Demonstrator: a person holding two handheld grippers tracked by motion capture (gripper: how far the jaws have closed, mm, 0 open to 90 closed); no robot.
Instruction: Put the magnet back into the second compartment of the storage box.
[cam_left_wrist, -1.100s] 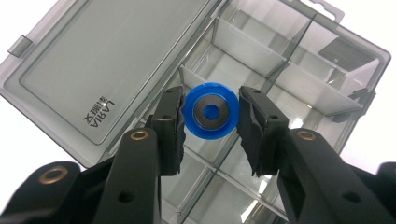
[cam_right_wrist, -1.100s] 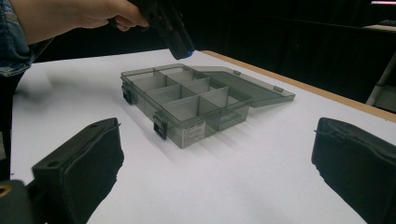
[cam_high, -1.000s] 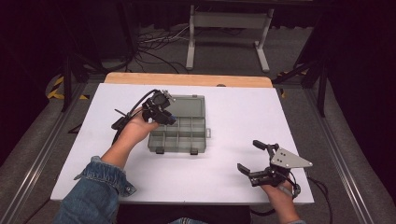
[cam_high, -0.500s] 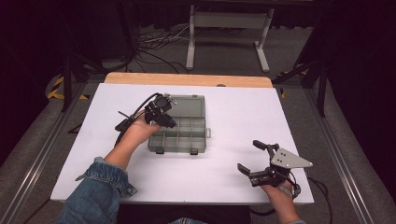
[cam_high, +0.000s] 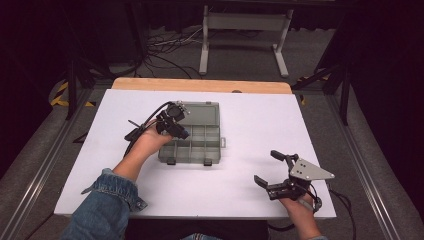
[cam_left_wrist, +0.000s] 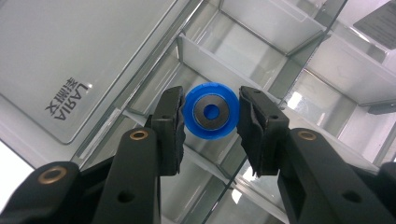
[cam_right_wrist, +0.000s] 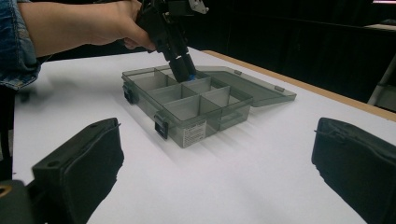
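Blue wheel (cam_left_wrist: 211, 110), small round part with a grey metal hub and a hole through the middle, is pinched between the two pads of the left claw (cam_left_wrist: 210, 116), held over the organizer box (cam_high: 196, 142). Left gripper view: wheel sits above a divider wall where compartments meet; which compartment is under it I cannot tell. In the right gripper view the left claw (cam_right_wrist: 186, 71) points down into the far-left part of the box, a bit of blue showing at its tip.

Box: smoky transparent plastic, divided into several compartments, dark latches on the near wall, lid (cam_right_wrist: 252, 86) swung fully open and lying flat on the worktop (cam_high: 260, 125) on the far side. Visible compartments look bare; no other parts seen inside. Box stands left of centre on the white worktop.

Writing: raised "LARIA" plus two Chinese characters on the lid (cam_left_wrist: 70, 60), seen in the left gripper view. A white sticker (cam_right_wrist: 193, 133) sits on the box's end wall, print too small to read.

Right claw (cam_high: 272, 167): jaws spread wide, nothing between them, near right of the worktop, well apart from the box, aimed towards it.
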